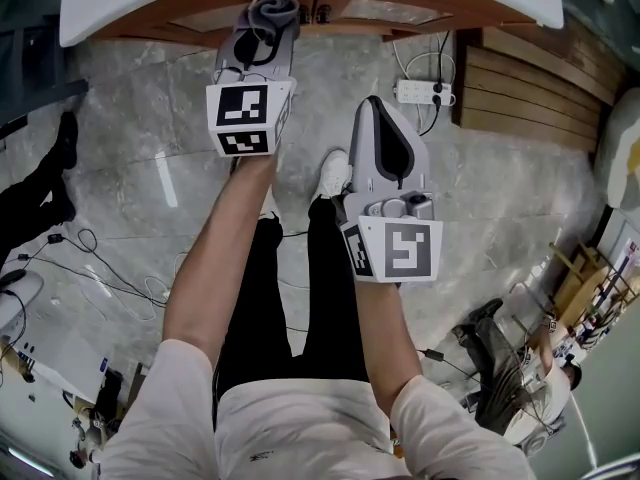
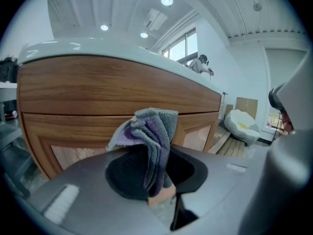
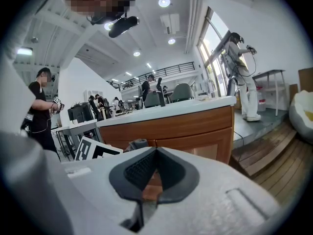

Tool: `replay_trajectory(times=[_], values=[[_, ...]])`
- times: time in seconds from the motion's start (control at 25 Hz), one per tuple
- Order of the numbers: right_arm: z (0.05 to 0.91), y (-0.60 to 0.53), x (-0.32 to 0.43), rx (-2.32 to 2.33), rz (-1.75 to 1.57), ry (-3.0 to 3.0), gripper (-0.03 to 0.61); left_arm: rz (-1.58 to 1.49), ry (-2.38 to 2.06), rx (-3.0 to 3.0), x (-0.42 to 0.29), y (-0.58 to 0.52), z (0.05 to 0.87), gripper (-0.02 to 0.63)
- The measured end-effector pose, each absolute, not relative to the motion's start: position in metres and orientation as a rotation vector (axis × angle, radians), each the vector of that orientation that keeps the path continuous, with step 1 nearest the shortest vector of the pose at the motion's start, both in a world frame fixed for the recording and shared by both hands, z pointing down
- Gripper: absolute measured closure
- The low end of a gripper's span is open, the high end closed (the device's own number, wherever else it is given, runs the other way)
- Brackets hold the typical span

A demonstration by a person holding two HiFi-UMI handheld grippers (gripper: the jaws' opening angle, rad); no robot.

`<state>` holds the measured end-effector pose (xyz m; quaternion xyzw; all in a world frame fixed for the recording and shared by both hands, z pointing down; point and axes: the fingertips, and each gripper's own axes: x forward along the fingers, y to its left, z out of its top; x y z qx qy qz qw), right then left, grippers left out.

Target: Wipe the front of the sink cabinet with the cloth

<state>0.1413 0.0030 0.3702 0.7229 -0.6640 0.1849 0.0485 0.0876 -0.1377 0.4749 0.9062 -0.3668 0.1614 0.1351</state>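
A grey and purple cloth (image 2: pixel 149 138) is bunched between the jaws of my left gripper (image 2: pixel 154 155), which is shut on it. In the head view that cloth (image 1: pixel 273 10) sits at the tip of the left gripper (image 1: pixel 266 30), close against the wooden front of the sink cabinet (image 1: pixel 200 16). The cabinet front (image 2: pixel 107 94) fills the left gripper view, with a white countertop (image 2: pixel 98 48) above. My right gripper (image 1: pixel 385 138) hangs back from the cabinet, jaws shut with nothing between them. From the right gripper view (image 3: pixel 151 173) the cabinet (image 3: pixel 186 126) stands further off.
A white power strip (image 1: pixel 425 92) with cables lies on the marble floor beside a wooden step (image 1: pixel 530 93). My own legs and white shoe (image 1: pixel 331 173) are below the grippers. Cables (image 1: pixel 90 268) trail at the left. People stand in the background (image 3: pixel 39 106).
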Motion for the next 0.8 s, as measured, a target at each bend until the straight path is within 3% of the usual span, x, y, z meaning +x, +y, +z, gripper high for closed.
replay_trajectory(times=[0.8], values=[[0.4,0.011,0.147,2.217,0.606,-2.011,0.58,0.467,-1.068,2.636,0.086,-0.139,0.514,0.534]])
